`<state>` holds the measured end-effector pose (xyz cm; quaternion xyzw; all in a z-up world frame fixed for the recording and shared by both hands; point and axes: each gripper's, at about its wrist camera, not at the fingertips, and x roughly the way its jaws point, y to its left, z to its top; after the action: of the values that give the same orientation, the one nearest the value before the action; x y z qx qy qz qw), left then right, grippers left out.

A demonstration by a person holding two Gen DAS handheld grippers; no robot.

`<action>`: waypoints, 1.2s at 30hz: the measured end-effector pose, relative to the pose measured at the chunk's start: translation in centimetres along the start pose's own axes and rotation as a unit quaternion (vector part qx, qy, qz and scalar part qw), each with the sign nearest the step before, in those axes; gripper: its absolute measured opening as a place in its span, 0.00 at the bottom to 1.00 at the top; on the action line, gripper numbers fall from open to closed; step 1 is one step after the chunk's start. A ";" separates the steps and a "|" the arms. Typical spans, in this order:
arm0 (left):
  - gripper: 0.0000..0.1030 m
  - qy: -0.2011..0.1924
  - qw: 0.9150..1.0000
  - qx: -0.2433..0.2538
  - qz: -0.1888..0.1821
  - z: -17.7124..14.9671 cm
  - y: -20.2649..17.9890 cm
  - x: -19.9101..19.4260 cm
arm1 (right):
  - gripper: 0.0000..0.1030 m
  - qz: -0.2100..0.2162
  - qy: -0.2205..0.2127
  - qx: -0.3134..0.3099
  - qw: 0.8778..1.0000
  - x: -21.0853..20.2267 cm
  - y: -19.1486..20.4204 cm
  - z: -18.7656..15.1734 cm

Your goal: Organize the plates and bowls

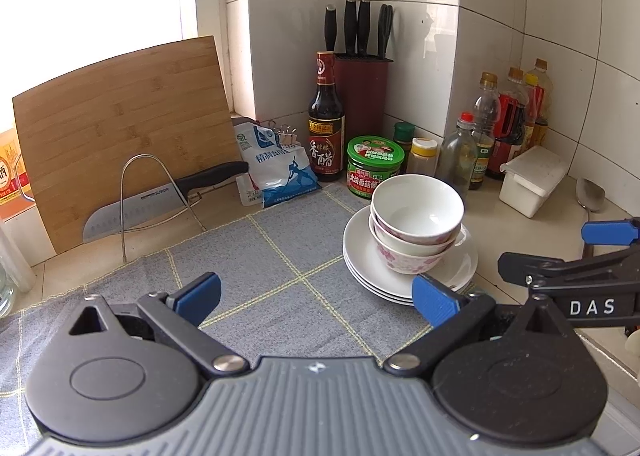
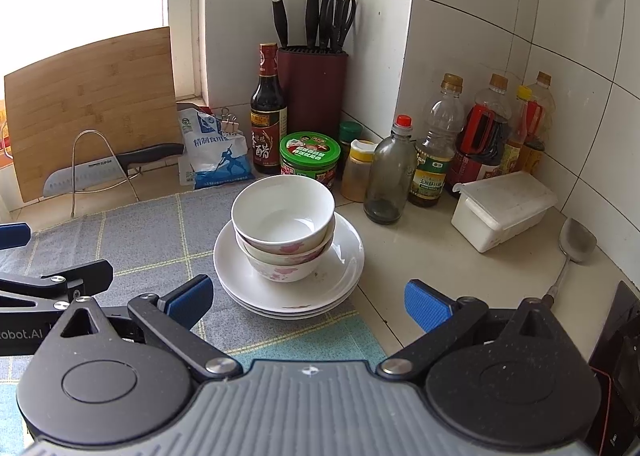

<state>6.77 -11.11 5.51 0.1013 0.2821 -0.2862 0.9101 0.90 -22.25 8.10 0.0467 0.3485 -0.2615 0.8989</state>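
**Bowls nested on plates, both hand-held grippers clear**

Three bowls (image 2: 283, 228) sit nested one inside another on a stack of white plates (image 2: 344, 256), which straddles the right edge of the grey checked cloth (image 1: 256, 256) and the bare surface (image 2: 432, 256). Nesting keeps the pile compact, and by the look of it the stacking is done or nearly so.

The left hand-held gripper (image 1: 316, 298) hangs over the cloth with its jaws spread wide and nothing between them. The right hand-held gripper (image 2: 308, 302) sits just in front of the plates, jaws likewise wide apart and empty.

Room is tight behind the pile: a green-lidded jar (image 2: 310, 158) stands just beside the top bowl's far rim, with bottles (image 2: 434, 148) and a white lidded box (image 2: 504, 208) to the right. The cloth to the left is open, so that is probably the safest side to move along. The plates' near rim is free for a grip.
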 end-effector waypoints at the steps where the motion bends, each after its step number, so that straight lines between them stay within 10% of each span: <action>1: 0.98 -0.001 1.000 0.000 0.000 0.0 0.0 0.0 | 1.00 0.000 0.000 0.000 1.000 0.0 0.0 0.0; 36: 0.98 -0.005 1.000 -0.001 0.002 0.3 0.2 -0.1 | 1.00 -0.005 -0.006 0.001 1.000 -0.2 0.2 0.4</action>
<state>6.93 -10.98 5.84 0.0998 0.2779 -0.2849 0.9119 1.11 -22.05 8.50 0.0442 0.3435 -0.2661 0.8996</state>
